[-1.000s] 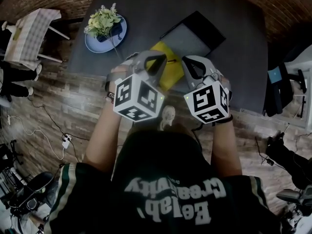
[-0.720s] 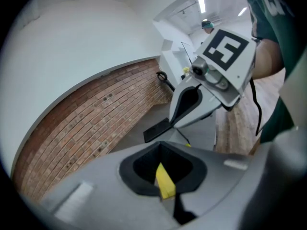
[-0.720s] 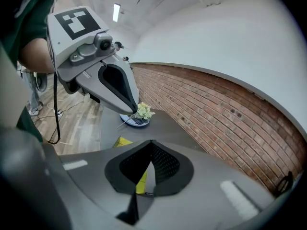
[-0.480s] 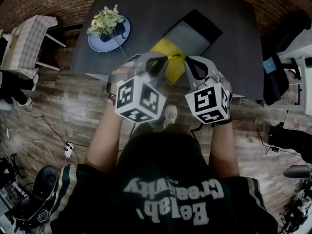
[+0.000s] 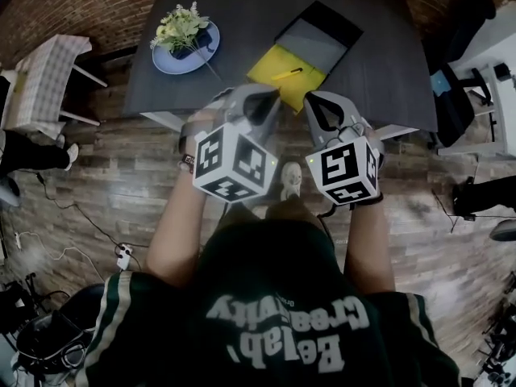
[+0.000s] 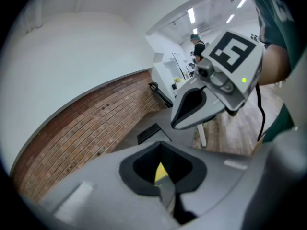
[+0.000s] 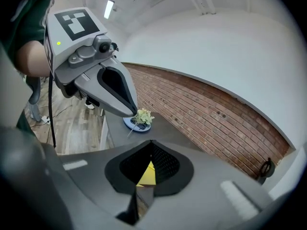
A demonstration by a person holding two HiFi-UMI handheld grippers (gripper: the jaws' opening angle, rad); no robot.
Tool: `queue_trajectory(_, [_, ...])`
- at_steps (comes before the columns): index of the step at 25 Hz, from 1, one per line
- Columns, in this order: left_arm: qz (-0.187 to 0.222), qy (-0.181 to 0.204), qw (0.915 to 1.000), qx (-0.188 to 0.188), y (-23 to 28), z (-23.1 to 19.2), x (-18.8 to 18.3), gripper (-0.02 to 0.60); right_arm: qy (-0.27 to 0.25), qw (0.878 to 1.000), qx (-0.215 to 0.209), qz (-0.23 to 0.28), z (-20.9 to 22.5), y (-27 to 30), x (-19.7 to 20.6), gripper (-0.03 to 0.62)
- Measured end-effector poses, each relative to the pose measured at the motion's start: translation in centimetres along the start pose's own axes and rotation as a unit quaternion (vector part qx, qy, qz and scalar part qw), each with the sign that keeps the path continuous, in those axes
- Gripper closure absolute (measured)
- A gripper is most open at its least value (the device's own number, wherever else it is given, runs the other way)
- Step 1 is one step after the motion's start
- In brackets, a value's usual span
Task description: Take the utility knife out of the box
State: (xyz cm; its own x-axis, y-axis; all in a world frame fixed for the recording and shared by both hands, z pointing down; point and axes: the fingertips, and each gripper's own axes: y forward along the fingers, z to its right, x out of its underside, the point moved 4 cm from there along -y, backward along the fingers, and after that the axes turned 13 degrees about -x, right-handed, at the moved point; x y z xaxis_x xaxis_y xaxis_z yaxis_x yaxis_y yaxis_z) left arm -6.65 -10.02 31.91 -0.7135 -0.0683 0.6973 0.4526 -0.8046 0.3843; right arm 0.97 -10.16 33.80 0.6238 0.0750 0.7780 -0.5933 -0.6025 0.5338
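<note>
Utility knife (image 5: 289, 74): a slim stick on a yellow sheet (image 5: 272, 64), ahead of both gripper tips and apart from them; too small to make out more.
Left gripper (image 6: 166, 195): jaws pressed together at the tip, nothing between them; through the loop behind the tip a sliver of the yellow sheet shows.
Right gripper (image 7: 144, 192): jaws likewise together and holding nothing; the same yellow shows through its loop.
Gripper placing: side by side in the head view, near each other but not touching, both over the near edge of the table and tilted down toward it.
Marker cubes: one on each gripper, left cube (image 5: 234, 164) and right cube (image 5: 345, 168), each facing the head camera, a small green light on each.
Arms: bare forearms run back from the grippers to a dark shirt (image 5: 282, 321) with pale print.
Box (image 5: 321, 40): black, open, with a grey inside, lying slantwise on the table; the yellow sheet touches its near side, and whether the sheet belongs to it I cannot tell.
Table (image 5: 242, 14): dark top.
Plate (image 5: 168, 61): blue, at the table's left near corner, well apart from the box, with a bunch of pale flowers (image 5: 179, 29) on it.
Floor (image 5: 105, 176): wood planks, with cables lying at the left.
Wall (image 7: 201, 104): red brick, behind the table.
</note>
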Motion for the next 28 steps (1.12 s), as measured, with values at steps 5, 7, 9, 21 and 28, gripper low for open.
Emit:
queue_trajectory(5, [0.010, 0.012, 0.9999, 0.006, -3.0, 1.1, 0.3, 0.579, 0.002, 1.000, 0.014, 0.006, -3.1, -1.7, -1.3, 0.588])
queue_trajectory(7, [0.014, 0.013, 0.9998, 0.007, -4.2, 1.4, 0.2, 0.579, -0.002, 1.000, 0.022, 0.008, -4.1, -2.6, -1.7, 0.588])
queue_trajectory(9, [0.017, 0.012, 0.9998, 0.006, -5.3, 1.6, 0.2, 0.579, -0.007, 1.000, 0.027, 0.010, -5.0, -3.5, -2.2, 0.588])
queue_trajectory(21, [0.021, 0.010, 0.9997, 0.001, -8.3, 2.5, -0.6, 0.579, -0.033, 0.999, 0.011, 0.009, -7.1, -6.2, -3.3, 0.588])
queue_trajectory(28, [0.015, 0.008, 0.9998, -0.006, -8.1, 2.5, -1.5, 0.579, -0.034, 0.999, -0.010, 0.020, -6.8, -6.7, -3.3, 0.588])
